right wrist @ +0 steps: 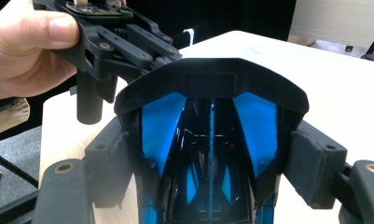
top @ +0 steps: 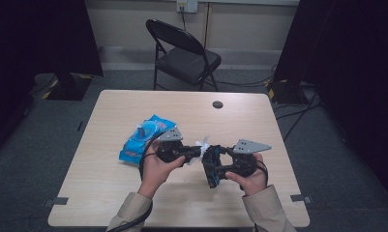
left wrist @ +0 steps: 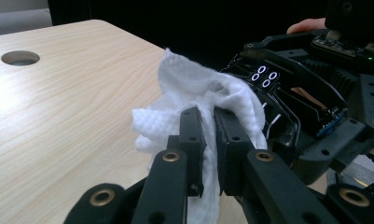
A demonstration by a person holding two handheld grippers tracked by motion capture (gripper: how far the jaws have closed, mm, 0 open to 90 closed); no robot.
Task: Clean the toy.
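Note:
My left gripper (top: 201, 151) (left wrist: 208, 114) is shut on a crumpled white wipe (top: 204, 143) (left wrist: 194, 88), held above the table's middle. The wipe touches a black object with blue panels (top: 211, 166) (right wrist: 212, 84), shaped like a toy car with a spoiler. My right gripper (top: 216, 169) (right wrist: 210, 163) is shut on that object, its padded jaws pressing both sides. In the right gripper view the left gripper's body (right wrist: 110, 42) and the hand (right wrist: 21, 46) holding it sit just beyond the object. The two grippers face each other, tips nearly meeting.
A blue pack of wipes (top: 145, 137) lies on the wooden table (top: 133, 203), left of the hands. A round cable hole (top: 217, 104) (left wrist: 20, 58) sits near the far edge. A black folding chair (top: 184, 53) stands behind the table, with dark screens on either side.

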